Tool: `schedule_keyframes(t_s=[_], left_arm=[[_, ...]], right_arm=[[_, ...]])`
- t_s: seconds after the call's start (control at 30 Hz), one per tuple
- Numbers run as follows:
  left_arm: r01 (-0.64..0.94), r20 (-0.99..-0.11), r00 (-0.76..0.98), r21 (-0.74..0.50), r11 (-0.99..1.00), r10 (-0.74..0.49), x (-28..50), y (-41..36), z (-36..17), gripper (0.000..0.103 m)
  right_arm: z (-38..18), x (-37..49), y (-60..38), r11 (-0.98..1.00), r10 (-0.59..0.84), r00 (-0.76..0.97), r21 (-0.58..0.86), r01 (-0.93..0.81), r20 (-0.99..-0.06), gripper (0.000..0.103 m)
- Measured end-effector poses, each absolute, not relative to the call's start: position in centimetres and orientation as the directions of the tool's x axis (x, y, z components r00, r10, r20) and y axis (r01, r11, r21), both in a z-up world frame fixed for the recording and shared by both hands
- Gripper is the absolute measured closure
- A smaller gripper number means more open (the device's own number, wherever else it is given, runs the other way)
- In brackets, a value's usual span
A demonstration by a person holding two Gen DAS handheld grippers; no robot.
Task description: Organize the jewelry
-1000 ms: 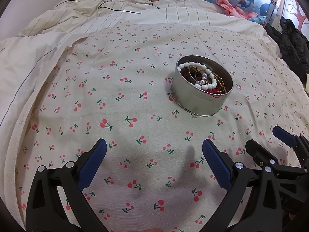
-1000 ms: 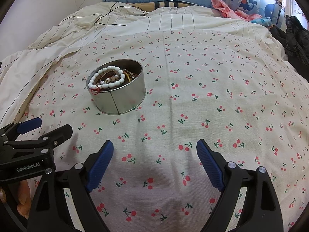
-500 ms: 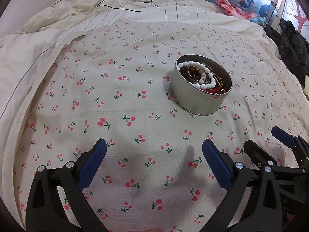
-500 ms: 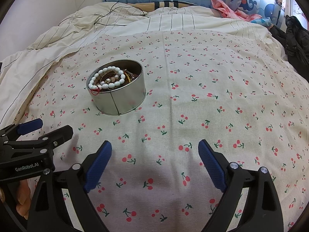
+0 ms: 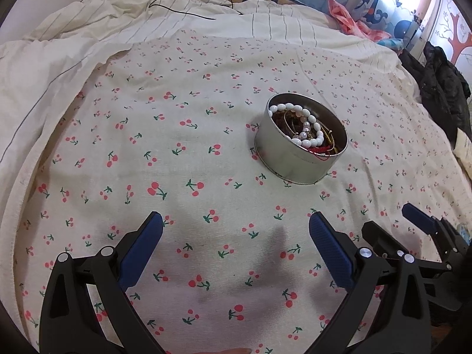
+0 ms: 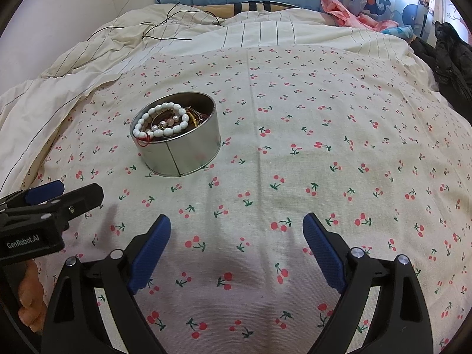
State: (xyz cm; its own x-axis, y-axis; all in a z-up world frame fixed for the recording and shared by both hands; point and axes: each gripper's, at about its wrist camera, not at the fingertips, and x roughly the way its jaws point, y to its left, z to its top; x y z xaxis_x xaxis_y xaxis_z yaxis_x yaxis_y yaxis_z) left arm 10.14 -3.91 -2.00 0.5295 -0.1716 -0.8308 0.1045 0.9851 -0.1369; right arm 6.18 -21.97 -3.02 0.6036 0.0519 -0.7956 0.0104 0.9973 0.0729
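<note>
- The round tin sits mid-bed on the cherry-print sheet, ahead of both my grippers and between them.
- My left gripper and right gripper are spread wide, both empty; I judge the left slightly nearer.
- The white bead bracelet lies on top, its ring flat.
- Beneath it is a tangle; I can't separate individual pieces, and the tin's near wall hides the rest.
</note>
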Motion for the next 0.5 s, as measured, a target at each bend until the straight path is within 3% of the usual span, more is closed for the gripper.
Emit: schedule_keyframes(t_s=[0.5], left_arm=[[0.115, -0.838, 0.524, -0.106, 0.988, -0.152, 10.15, -4.3, -1.94, 0.008]], right_arm=[[-3.05, 6.16, -21.86, 0.998, 0.045, 0.606, 0.064, 0.011, -0.794, 0.016]])
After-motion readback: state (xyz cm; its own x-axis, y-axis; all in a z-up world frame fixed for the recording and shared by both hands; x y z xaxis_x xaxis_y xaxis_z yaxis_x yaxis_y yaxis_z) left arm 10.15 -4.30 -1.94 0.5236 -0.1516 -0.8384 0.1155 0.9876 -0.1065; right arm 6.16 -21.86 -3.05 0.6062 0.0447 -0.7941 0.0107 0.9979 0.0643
